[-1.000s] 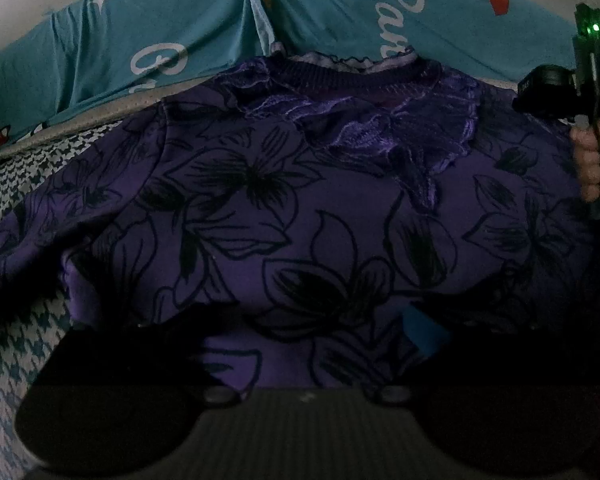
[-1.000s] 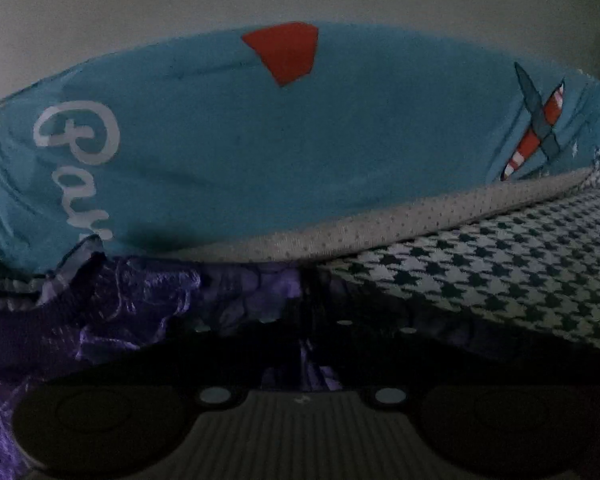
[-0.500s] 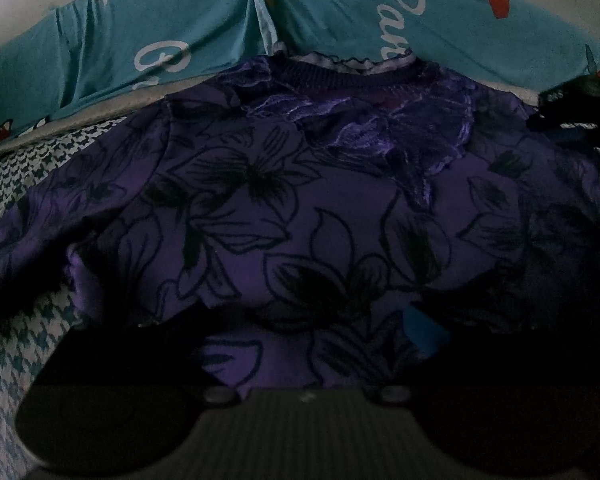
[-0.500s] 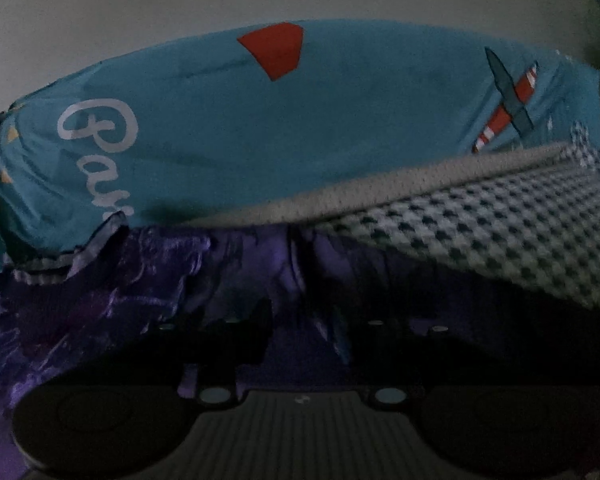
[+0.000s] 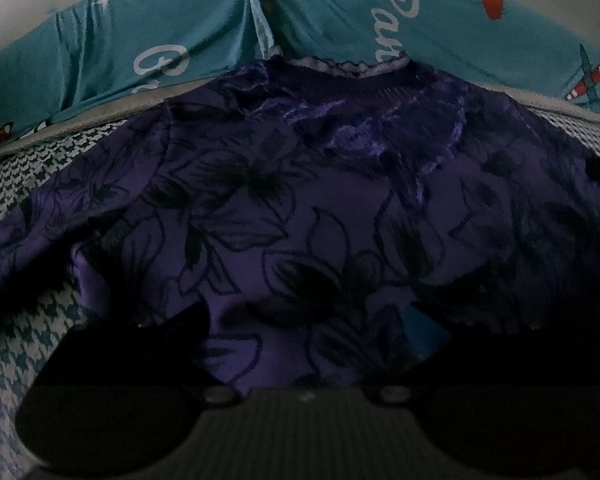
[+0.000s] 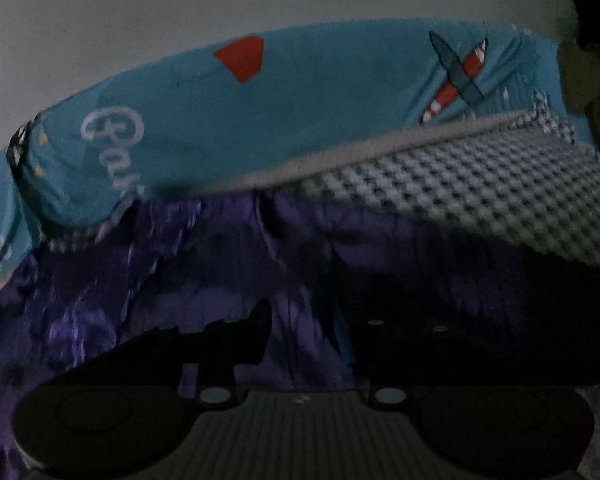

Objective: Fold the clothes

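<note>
**Right gripper lets go of the top's shoulder**

On the left of my left-wrist view, a houndstooth sheet [image 5: 16,328] covers the bed. One sleeve [image 5: 28,240] of a purple floral top [image 5: 300,220] trails across it toward the left edge. The top lies spread face up in the centre, its shiny neckline [image 5: 340,132] pointing away from me toward two teal pillows [image 5: 120,44] along the wall. At the bottom of this view my left gripper [image 5: 300,344] sits low over the hem. Its fingers are dark shapes with purple cloth showing in the gap between them; I cannot tell whether they pinch the fabric or merely rest above it.

Moving right, the far shoulder of the top now lies flat. A second ago my right gripper and the hand holding it stood there; now only a dark sliver shows at the right edge of this view.

In the right-wrist view, my right gripper [image 6: 304,336] looks over that shoulder [image 6: 160,280] toward a pillow. Its jaws have just been opening and now stand apart. Cloth lies beneath the gap, but the pads do not press on it. The picture is smeared, and more of the top shows than a moment ago.

I judge the shoulder has been set down and smoothed, so the top is laid out but not yet folded. The first fold comes next.
</note>
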The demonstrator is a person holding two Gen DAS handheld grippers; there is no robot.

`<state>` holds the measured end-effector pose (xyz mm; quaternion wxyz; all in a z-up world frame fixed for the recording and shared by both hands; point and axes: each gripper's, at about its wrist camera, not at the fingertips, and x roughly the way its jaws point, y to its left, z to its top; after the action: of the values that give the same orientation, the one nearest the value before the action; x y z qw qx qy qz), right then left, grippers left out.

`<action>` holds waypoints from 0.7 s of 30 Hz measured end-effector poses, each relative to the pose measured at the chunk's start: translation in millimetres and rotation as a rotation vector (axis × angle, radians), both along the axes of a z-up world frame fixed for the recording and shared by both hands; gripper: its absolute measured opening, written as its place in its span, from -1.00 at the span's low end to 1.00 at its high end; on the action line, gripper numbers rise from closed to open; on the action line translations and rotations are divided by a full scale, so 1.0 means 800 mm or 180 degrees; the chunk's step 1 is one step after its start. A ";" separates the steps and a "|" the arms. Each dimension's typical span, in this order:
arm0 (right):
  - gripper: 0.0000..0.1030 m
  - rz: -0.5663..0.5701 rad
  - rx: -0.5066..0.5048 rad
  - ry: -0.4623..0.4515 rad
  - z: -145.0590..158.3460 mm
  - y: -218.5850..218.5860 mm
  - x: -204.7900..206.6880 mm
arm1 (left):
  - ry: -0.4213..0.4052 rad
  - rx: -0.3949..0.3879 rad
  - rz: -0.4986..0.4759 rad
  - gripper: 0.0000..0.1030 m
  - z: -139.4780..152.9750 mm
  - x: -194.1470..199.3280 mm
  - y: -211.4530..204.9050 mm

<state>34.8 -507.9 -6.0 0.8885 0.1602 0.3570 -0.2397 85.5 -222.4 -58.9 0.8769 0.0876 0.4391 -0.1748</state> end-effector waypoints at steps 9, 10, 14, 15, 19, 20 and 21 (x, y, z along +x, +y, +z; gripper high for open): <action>-0.34 0.0044 0.0157 0.0274 -0.021 0.018 -0.030 | 0.0047 0.0093 -0.0076 1.00 -0.006 -0.014 -0.006; -0.34 0.0029 0.0184 0.0334 -0.026 0.018 -0.030 | 0.0055 0.0099 -0.0082 1.00 -0.006 -0.015 -0.005; -0.33 0.0045 0.0154 0.0424 -0.037 0.020 -0.035 | 0.0081 0.0103 -0.0087 1.00 -0.006 -0.019 -0.003; -0.32 0.0068 0.0132 0.0433 -0.037 0.022 -0.037 | 0.0081 0.0109 -0.0094 1.00 -0.007 -0.020 -0.002; -0.32 0.0073 0.0107 0.0451 -0.037 0.025 -0.043 | 0.0070 0.0126 -0.0122 1.00 -0.008 -0.025 -0.001; -0.31 0.0076 0.0108 0.0460 -0.037 0.026 -0.045 | 0.0076 0.0122 -0.0121 1.00 -0.008 -0.025 0.000; -0.28 0.0084 0.0108 0.0473 -0.037 0.027 -0.046 | 0.0082 0.0118 -0.0120 1.00 -0.008 -0.026 0.001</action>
<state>-1.7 -486.0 -35.2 0.8598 0.1523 0.4280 -0.2330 64.5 -221.9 -65.7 0.8660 0.1097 0.4518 -0.1842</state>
